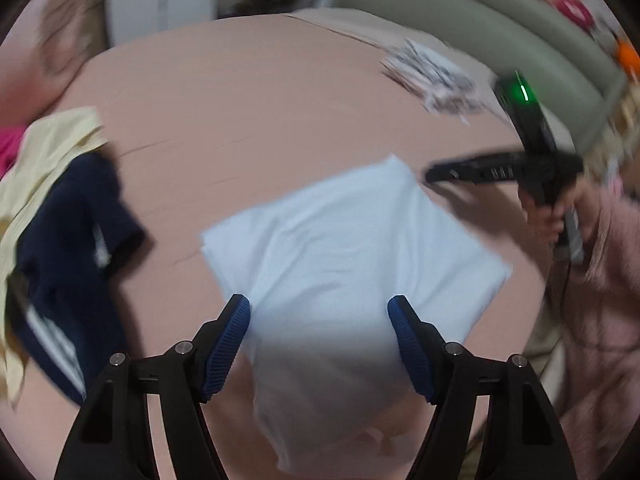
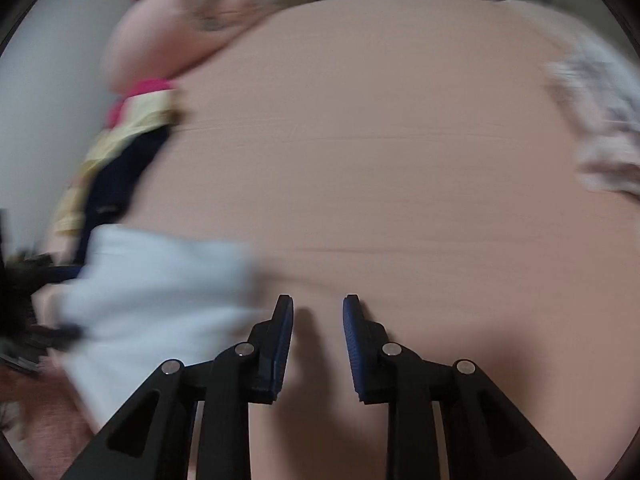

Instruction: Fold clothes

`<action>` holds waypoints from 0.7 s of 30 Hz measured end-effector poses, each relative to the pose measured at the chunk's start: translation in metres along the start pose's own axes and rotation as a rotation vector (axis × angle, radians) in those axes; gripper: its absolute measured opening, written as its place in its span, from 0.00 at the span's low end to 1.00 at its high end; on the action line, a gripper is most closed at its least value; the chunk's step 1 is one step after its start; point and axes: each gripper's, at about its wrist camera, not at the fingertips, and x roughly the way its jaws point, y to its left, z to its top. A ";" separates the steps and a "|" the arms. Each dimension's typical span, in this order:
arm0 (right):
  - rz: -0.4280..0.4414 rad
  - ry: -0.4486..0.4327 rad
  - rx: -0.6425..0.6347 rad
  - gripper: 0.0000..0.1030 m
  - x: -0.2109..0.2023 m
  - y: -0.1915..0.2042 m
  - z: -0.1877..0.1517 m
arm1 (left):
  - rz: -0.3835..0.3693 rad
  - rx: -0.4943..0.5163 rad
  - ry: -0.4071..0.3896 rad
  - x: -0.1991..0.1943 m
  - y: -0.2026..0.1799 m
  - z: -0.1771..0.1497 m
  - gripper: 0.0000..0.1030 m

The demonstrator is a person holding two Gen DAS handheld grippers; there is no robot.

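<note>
White cloth, the folded garment [image 1: 340, 248], lies as a rough square on the pink bed sheet [image 1: 248, 92], directly under the left gripper [image 1: 319, 308]. That gripper's jaws stand wide, straddling the near part of the fold without pinching it. The right gripper [image 2: 318, 308] hangs over bare sheet just beside the garment's right edge, its jaws narrowed with a clear gap and nothing between them.

The fold looks nearly done. To finish it well, I would press the layers flat, square the loose near edge, then take both near corners together so the stack does not slide apart.

On the left, a heap of unfolded clothes [image 1: 68, 216], navy and pale yellow, waits. A patterned folded piece [image 1: 432, 76] sits further off, near a grey-green padded headboard [image 1: 500, 28]. Both views are blurred.
</note>
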 end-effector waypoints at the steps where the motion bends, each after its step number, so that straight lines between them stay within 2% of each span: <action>1: 0.045 -0.009 0.054 0.24 -0.006 -0.012 0.001 | -0.013 0.019 -0.039 -0.007 -0.006 0.005 0.68; 2: 0.091 -0.034 0.107 0.24 -0.013 -0.019 0.003 | -0.024 0.040 -0.076 -0.012 -0.012 0.010 0.68; 5: 0.143 -0.101 0.067 0.25 -0.022 0.003 0.017 | -0.050 0.082 -0.103 -0.005 -0.024 0.028 0.68; 8: 0.186 -0.024 -0.054 0.25 0.004 0.048 0.028 | 0.001 0.140 -0.002 0.026 -0.022 0.029 0.68; 9: 0.179 0.009 -0.091 0.25 0.015 0.060 0.028 | 0.028 0.153 0.034 0.033 -0.015 0.025 0.69; 10: 0.132 0.039 -0.134 0.25 0.024 0.065 0.022 | 0.055 0.165 0.070 0.040 -0.008 0.021 0.70; 11: 0.101 0.037 -0.139 0.25 0.026 0.062 0.020 | 0.070 0.164 0.087 0.041 -0.001 0.018 0.70; 12: 0.069 0.034 -0.143 0.41 0.029 0.059 0.018 | 0.063 0.138 0.068 0.029 0.006 0.017 0.70; 13: 0.038 0.031 -0.148 0.48 0.032 0.056 0.016 | 0.066 0.122 0.048 0.017 0.012 0.016 0.70; 15: 0.010 0.004 -0.139 0.48 0.018 0.049 0.015 | 0.105 0.156 -0.008 -0.007 0.010 0.014 0.69; 16: -0.005 -0.034 -0.149 0.48 0.006 0.052 0.013 | 0.098 0.172 -0.038 -0.017 0.007 0.012 0.69; 19: 0.137 -0.077 -0.203 0.48 -0.017 0.077 -0.003 | 0.049 0.141 -0.041 -0.017 0.005 0.005 0.70; 21: 0.140 -0.042 -0.270 0.48 -0.013 0.099 -0.021 | 0.090 0.139 0.025 0.005 0.002 0.001 0.70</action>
